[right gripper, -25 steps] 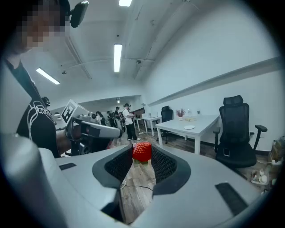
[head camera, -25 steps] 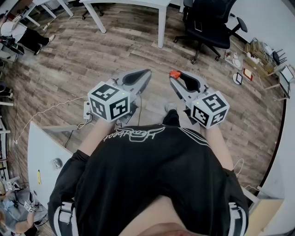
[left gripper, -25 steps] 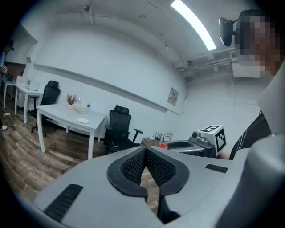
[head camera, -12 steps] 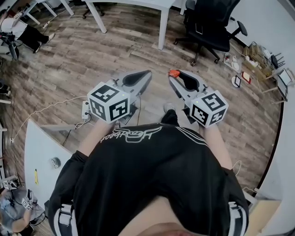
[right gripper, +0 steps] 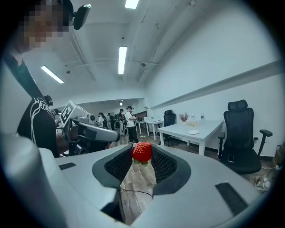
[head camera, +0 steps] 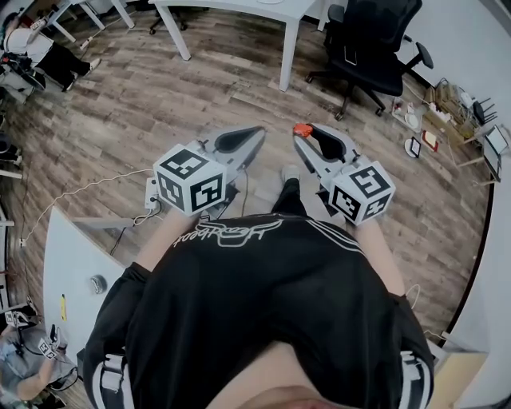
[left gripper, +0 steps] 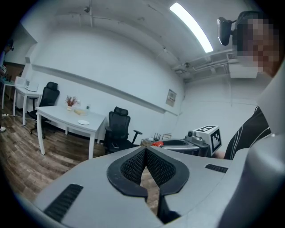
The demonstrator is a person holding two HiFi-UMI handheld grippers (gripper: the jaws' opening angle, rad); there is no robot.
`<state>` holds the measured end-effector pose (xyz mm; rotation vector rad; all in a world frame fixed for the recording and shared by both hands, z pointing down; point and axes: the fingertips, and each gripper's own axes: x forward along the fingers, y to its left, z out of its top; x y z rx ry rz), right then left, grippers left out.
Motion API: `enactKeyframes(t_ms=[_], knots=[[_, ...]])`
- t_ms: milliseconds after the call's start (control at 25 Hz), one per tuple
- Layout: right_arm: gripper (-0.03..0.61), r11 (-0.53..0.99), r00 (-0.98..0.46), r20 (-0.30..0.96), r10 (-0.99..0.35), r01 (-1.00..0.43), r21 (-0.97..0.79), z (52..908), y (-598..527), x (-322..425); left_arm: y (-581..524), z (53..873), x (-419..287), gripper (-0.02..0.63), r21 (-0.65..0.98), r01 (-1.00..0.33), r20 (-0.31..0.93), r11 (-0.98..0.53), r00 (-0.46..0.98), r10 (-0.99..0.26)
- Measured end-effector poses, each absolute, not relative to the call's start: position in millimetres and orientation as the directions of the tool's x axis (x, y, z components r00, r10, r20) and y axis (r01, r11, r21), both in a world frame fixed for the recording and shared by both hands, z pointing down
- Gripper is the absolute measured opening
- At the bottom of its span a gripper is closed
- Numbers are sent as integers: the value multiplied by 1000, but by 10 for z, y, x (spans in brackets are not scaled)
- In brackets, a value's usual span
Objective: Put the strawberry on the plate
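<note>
A red strawberry (right gripper: 142, 152) is pinched between the tips of my right gripper (right gripper: 142, 156), which is shut on it. In the head view the strawberry (head camera: 302, 129) shows at the tip of the right gripper (head camera: 300, 134), held about level above the wooden floor. My left gripper (head camera: 257, 133) is alongside, a short gap to the left, with its jaws shut and nothing in them (left gripper: 145, 149). A small white plate (right gripper: 193, 132) lies on a white table (right gripper: 202, 129) ahead, well beyond both grippers. The left gripper view also shows the plate (left gripper: 83, 122).
A black office chair (head camera: 369, 46) stands right of the white table (head camera: 239, 6). A power strip with a cable (head camera: 150, 192) lies on the floor at the left. Clutter (head camera: 435, 104) sits along the right wall. Several people (right gripper: 129, 122) stand far off.
The person has stepped slightly forward, so the white table and the chair sit a little lower in the head view. Both grippers keep their pose, and the strawberry stays in the right jaws.
</note>
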<state>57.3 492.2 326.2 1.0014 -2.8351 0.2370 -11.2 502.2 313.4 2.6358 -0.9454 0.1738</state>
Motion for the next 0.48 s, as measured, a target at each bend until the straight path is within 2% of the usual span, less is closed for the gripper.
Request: enactKeyframes(t_ms=[480], knots=[[127, 753, -765, 146, -628, -644, -135, 3297, 4007, 856, 4098, 3171, 89, 8, 278, -635, 214, -721, 773, -598]])
